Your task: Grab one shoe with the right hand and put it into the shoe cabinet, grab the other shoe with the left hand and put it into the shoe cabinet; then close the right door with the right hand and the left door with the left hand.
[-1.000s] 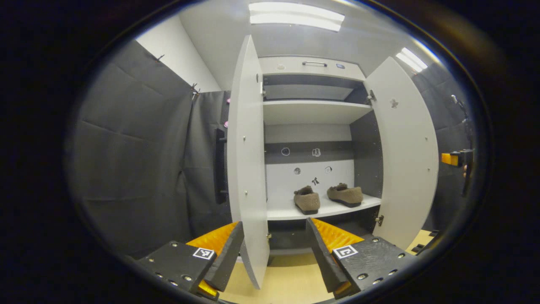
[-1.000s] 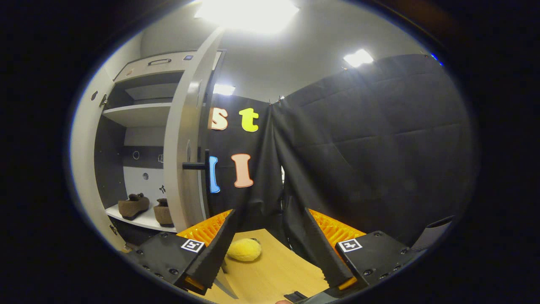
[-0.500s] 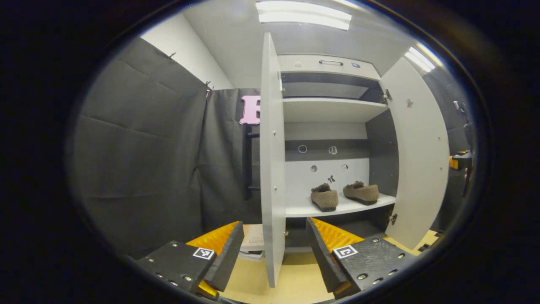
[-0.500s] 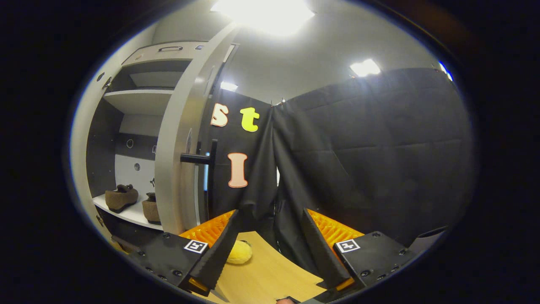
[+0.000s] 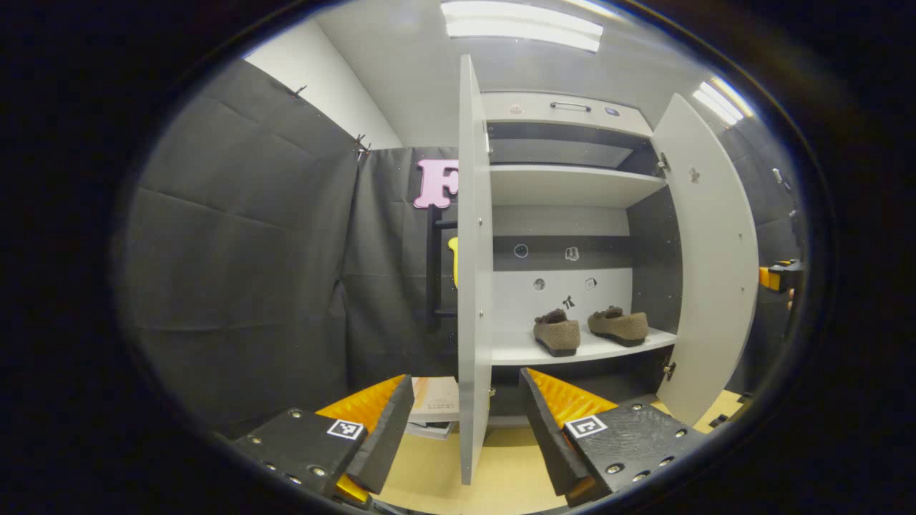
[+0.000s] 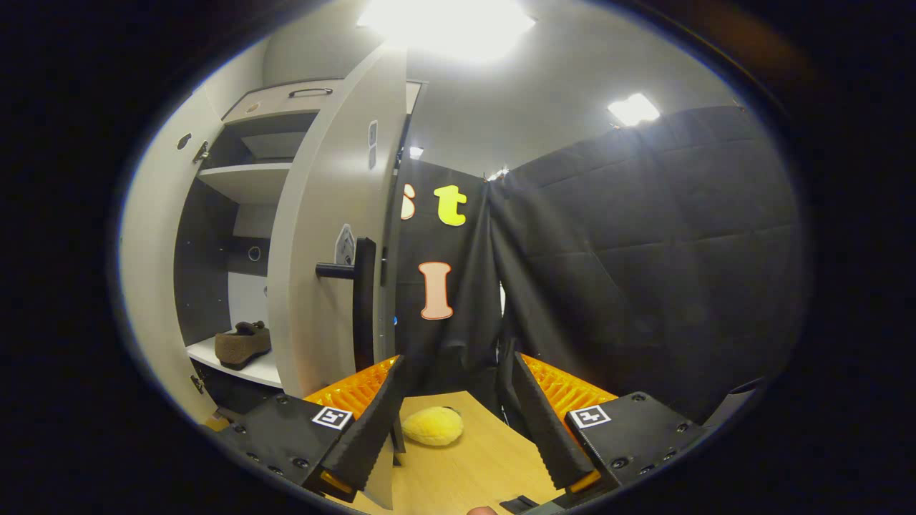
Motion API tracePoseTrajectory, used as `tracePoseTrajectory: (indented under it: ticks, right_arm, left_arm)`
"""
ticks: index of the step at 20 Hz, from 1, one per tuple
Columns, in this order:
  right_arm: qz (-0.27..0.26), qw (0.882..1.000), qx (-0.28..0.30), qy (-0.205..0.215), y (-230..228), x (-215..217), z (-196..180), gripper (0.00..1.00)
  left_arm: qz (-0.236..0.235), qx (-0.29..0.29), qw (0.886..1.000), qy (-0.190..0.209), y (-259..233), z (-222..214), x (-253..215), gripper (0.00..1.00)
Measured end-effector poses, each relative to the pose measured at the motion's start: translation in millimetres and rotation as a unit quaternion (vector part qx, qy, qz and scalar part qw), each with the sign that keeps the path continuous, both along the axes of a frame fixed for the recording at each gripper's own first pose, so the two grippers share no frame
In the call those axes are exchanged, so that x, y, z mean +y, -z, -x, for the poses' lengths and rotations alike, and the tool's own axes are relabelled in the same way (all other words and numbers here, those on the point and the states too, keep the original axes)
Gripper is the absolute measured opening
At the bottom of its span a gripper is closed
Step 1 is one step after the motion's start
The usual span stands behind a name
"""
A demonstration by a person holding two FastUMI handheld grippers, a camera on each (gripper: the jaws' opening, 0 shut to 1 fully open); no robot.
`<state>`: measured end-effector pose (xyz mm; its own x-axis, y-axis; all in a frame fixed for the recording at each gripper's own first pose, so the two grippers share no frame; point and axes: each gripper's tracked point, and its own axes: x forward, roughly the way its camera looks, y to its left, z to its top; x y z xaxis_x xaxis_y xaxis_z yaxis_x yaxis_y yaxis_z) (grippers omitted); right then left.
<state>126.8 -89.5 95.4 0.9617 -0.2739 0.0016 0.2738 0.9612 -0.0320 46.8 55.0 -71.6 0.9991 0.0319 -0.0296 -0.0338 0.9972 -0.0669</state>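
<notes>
The shoe cabinet [image 5: 565, 186] stands with both doors wide open. Two brown shoes [image 5: 557, 334] [image 5: 619, 324] sit side by side on its lower shelf [image 5: 515, 352]. In the left gripper view the left door [image 5: 472, 272] shows edge-on, its black handle [image 5: 431, 268] on the outer side. My left gripper [image 5: 465, 379] is open and empty just before that door's edge. In the right gripper view my right gripper [image 6: 456, 365] is open and empty, low beside the right door [image 6: 322, 236] and near its black handle [image 6: 363, 300]. One shoe [image 6: 243, 343] shows past that door.
A yellow plush thing [image 6: 433, 425] lies on the wooden floor [image 6: 458, 472] in front of the right gripper. A flat stack of boxes [image 5: 436, 404] lies behind the left door. Black cloth walls close in both sides. The right gripper [image 5: 776, 275] shows beyond the right door [image 5: 708, 250].
The left gripper has swung left, so the left door now shows edge-on with its handle behind. The right gripper has come nearer the right door's handle, and the door now hides one shoe.
</notes>
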Motion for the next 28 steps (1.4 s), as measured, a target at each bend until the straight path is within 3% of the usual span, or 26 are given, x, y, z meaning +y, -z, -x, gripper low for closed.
tracePoseTrajectory:
  ticks: [13,14,15,16,19,20,21,28]
  right_arm:
    - [-0.031,0.995,0.001,-0.093,5,62,-20,0.94]
    - [-0.034,0.994,0.001,-0.102,5,67,-23,0.94]
    - [-0.036,0.993,0.001,-0.112,5,74,-27,0.94]
    - [-0.038,0.992,0.002,-0.12,6,80,-30,0.94]
    - [-0.034,0.989,0.004,-0.145,5,100,-44,0.92]
    - [-0.032,0.988,0.006,-0.154,5,109,-48,0.92]
    - [-0.029,0.986,0.007,-0.163,4,117,-55,0.92]
    - [-0.014,0.983,0.005,-0.182,5,130,-69,0.95]
  left_arm:
    - [0.003,0.008,1.0,-0.024,2,4,5,0.92]
    - [0.001,0.009,1.0,-0.026,1,4,6,0.85]
    - [0.0,0.009,1.0,-0.028,1,4,6,0.92]
    - [-0.001,0.01,1.0,-0.029,0,4,6,0.85]
    - [-0.003,0.013,0.999,-0.038,2,3,8,0.85]
    - [-0.002,0.014,0.999,-0.043,2,3,9,0.92]
    - [-0.001,0.016,0.999,-0.048,2,3,10,0.85]
    - [0.004,0.026,0.996,-0.082,5,-2,17,0.85]
